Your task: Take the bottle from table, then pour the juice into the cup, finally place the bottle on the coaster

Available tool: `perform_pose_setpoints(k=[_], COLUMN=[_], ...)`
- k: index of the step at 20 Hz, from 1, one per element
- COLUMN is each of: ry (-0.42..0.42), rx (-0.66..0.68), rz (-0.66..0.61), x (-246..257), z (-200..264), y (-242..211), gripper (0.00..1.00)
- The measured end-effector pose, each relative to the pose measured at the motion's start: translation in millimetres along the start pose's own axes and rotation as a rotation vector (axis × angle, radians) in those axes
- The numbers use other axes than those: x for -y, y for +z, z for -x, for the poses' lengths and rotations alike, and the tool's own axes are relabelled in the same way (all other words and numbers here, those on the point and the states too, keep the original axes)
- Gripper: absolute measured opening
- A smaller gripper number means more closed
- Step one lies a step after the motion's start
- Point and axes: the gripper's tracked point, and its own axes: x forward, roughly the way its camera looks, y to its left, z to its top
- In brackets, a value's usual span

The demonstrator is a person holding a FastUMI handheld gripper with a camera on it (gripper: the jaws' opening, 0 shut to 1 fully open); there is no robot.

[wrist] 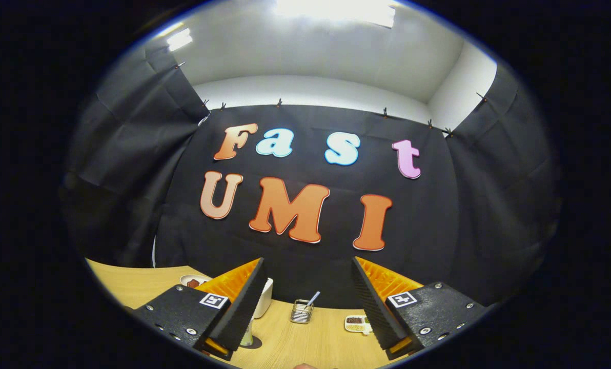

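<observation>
Gripper [305, 302]: we find jaws wide apart, nothing held | table [305, 343]: bare wood between fingers | wire basket [301, 311] beyond | bottle [247, 335] by left finger

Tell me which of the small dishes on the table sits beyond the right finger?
The divided snack dish, just inside the right finger of the open, empty gripper. The other plate lies far back, beyond the left finger.

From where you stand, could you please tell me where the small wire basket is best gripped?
Probably grip the wire basket across its side walls from the near side: it stands upright beyond the open tongs, and the utensil leaning from its top hinders a top grasp.
</observation>
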Motion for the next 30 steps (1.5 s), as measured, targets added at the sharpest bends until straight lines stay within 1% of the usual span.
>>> perform_pose_setpoints(k=[3, 12, 15, 21, 30], ry=[-0.016, -0.051, -0.042, -0.039, -0.035], rx=[0.003, -0.056, -0.071, -0.081, -0.093], rz=[-0.032, -0.149, -0.179, -0.144, -0.156], x=[10.8, 35.2, 37.5, 40.2, 44.6], z=[15.3, 38.6, 43.7, 51.0, 50.3], y=[27.8, 63.9, 66.9, 66.8, 62.1], gripper=[0.98, 0.98, 0.98, 0.98, 0.98])
